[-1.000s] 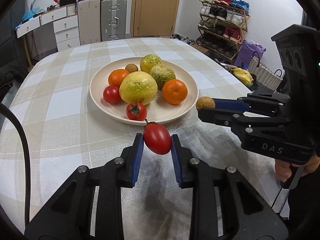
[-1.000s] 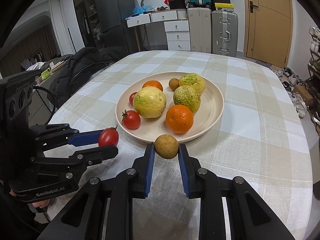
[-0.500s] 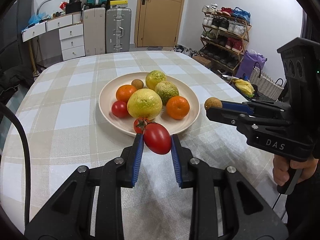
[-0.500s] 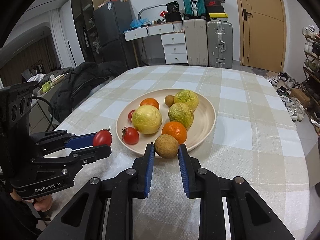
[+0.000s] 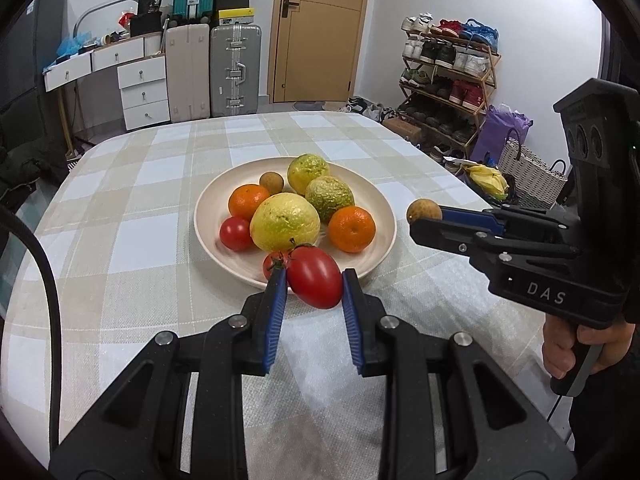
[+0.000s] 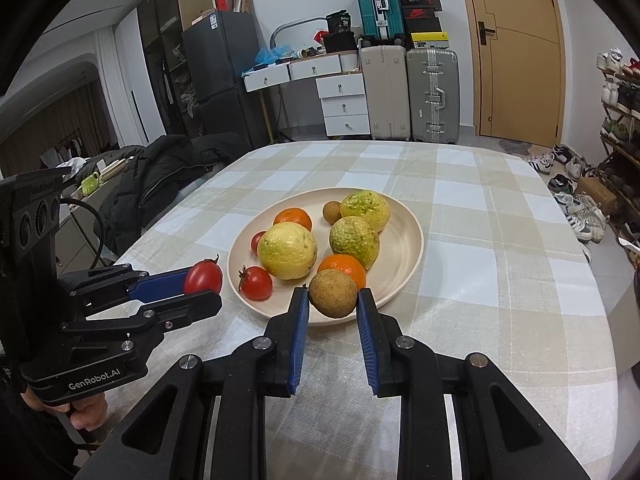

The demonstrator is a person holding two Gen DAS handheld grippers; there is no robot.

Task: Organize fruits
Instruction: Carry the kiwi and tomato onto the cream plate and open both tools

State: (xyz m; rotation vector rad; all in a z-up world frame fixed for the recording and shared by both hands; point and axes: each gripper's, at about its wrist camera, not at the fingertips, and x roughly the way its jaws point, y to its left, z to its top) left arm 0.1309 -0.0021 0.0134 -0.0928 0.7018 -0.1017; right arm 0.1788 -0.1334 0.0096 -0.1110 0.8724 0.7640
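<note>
- Left black gripper with blue pads (image 5: 314, 285) clamps a glossy oval red tomato (image 5: 315, 276), hiding part of a smaller tomato (image 5: 273, 265) at centre frame.
- Right black gripper with blue pads (image 6: 333, 295) pinches a rough round brown fruit (image 6: 333, 293), which covers part of a dimpled orange (image 6: 345, 267) on the smooth cream plate (image 6: 404, 256).

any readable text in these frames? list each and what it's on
"DAS": side of the right gripper body, left wrist view.
"GenRobot.AI": side of the left gripper body, right wrist view.
"38": black bag on the desk.
Print on the shoe boxes beside the teal suitcase, and raised lettering on top of the left gripper's camera block: too small to read.
</note>
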